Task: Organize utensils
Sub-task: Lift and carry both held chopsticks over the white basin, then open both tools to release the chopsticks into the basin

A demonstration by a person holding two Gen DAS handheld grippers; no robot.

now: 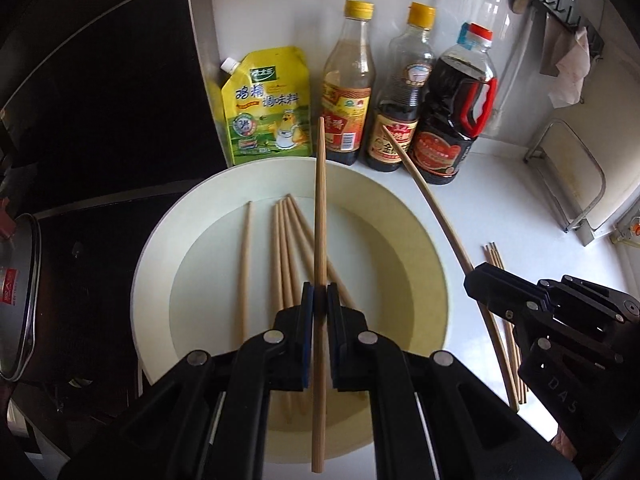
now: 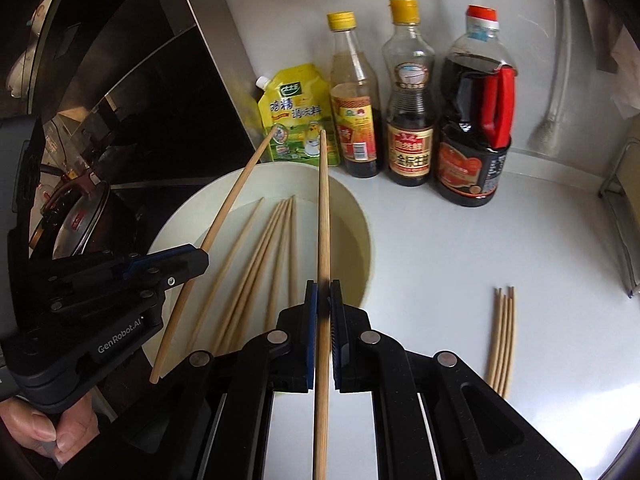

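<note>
My left gripper is shut on one wooden chopstick, held above a pale round plate. Several more chopsticks lie in the plate. Right of the plate, my right gripper pinches a second chopstick. In the right wrist view that right gripper is shut on its chopstick, which points toward the bottles. There the left gripper holds its stick slanting over the plate. A small bundle of chopsticks lies on the white counter, also seen as a bundle in the left wrist view.
A yellow seasoning pouch and three sauce bottles stand behind the plate. A dark stove with a pot lid lies left. A metal rack stands at the right. A hand grips the left tool.
</note>
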